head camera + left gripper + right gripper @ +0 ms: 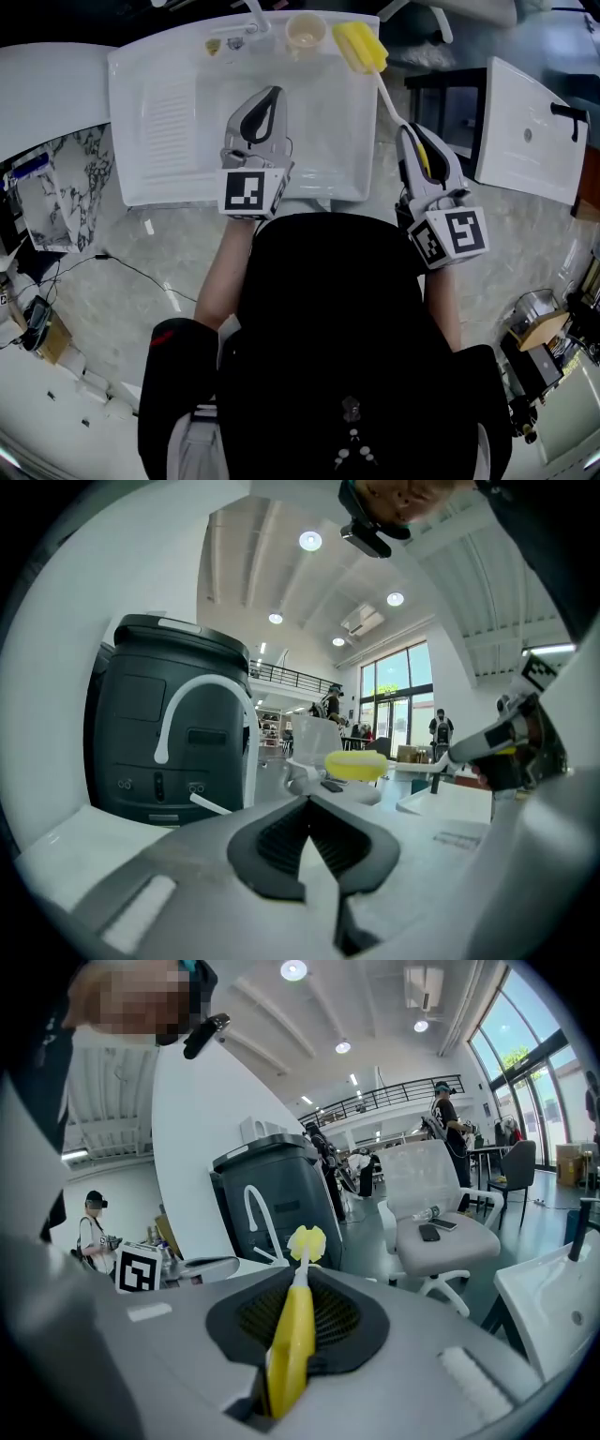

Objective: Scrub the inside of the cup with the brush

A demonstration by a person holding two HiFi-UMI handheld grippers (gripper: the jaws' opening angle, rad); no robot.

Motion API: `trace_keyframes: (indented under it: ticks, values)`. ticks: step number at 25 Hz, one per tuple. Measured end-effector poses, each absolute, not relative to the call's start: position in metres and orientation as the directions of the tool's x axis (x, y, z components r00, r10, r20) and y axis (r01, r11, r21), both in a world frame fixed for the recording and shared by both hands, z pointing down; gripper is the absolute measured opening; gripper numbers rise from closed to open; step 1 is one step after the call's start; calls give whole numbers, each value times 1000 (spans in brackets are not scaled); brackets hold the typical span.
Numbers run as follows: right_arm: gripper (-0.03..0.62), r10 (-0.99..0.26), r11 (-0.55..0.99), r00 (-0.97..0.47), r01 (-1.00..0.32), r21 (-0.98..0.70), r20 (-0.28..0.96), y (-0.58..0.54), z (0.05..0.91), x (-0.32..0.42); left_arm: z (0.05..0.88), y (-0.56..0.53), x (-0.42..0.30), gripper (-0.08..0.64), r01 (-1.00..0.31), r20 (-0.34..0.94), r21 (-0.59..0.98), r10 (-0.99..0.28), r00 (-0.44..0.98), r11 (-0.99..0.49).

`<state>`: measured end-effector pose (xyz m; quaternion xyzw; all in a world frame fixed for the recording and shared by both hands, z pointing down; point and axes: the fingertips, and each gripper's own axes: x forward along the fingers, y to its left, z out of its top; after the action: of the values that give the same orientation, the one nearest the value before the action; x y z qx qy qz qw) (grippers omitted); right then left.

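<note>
Sink far edge: cup sits just left of brush head, handle pinched in right tool; left tool pressed together, empty.

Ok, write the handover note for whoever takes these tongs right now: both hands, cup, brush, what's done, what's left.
Left tongs: shut, empty, over the sink.
Right tongs: shut on the brush handle, yellow head over the sink's back right corner.
Cup: upright at the sink's back edge, just left of the brush head, held by nothing.
Done: brush in hand.
Left: brush is outside the cup; whether it was scrubbed can't be told. Probably grip the cup with the left tongs, then scrub inside.
</note>
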<state>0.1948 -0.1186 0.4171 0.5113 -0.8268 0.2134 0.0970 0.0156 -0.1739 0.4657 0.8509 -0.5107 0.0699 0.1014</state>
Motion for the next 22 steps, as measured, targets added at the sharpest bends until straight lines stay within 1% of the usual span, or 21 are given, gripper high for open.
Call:
trace_keyframes:
  ticks: [6, 11, 14, 22]
  values:
    - [43, -836, 386, -468, -873, -298, 288, -120, 397, 169, 406, -160, -2, 2, -856, 136, 60, -846, 516, -513]
    - [43, -857, 398, -463, -874, -280, 226, -116, 375, 156, 371, -149, -18, 2, -850, 80, 8, -847, 526, -527]
    - [43, -867, 407, -461, -874, -266, 189, -117, 360, 151, 348, -145, -25, 2, -835, 49, 26, -833, 551, -550]
    - [43, -884, 439, -461, -875, -207, 73, -122, 303, 142, 290, -124, -16, 2, -778, -32, 3, -778, 628, -628]
